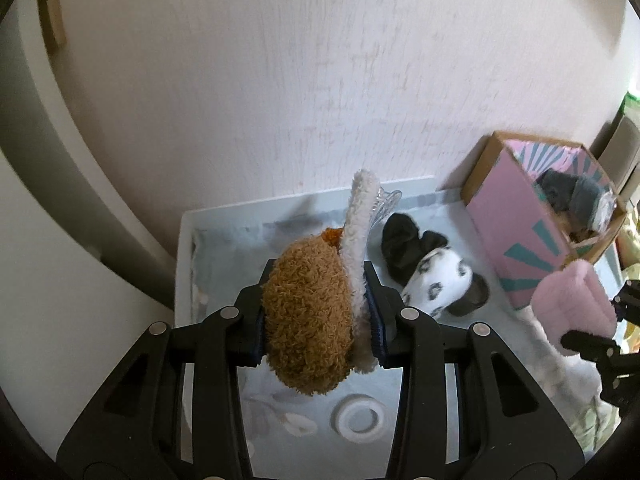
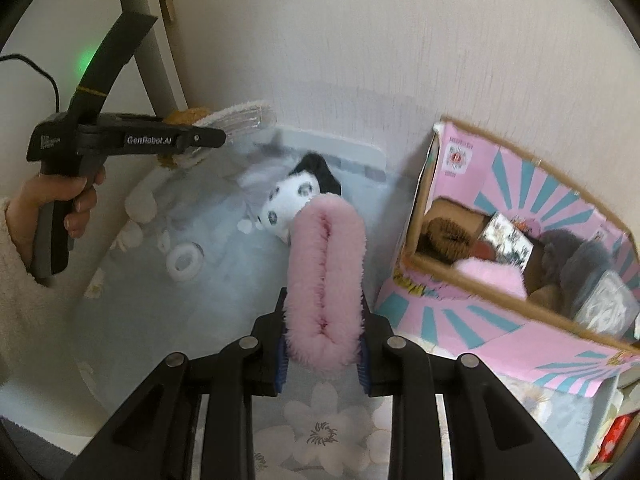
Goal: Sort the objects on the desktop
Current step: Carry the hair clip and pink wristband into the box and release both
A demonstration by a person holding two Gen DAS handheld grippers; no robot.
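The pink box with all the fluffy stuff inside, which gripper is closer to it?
Right. The right gripper, shut on a pink fluffy slipper, sits just beside the pink box. The left gripper, holding a brown plush slipper, is farther away.

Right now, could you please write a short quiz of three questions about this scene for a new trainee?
1. True or false: the left gripper is shut on the brown plush item.
2. What does the right gripper hold? A) white tape roll B) pink fluffy item C) spotted slipper
3. Fill in: the pink box already holds a grey furry item and ____ contents.

Key: 1 true. 2 B, the pink fluffy item; the white tape roll and spotted slipper lie on the table. 3 other.
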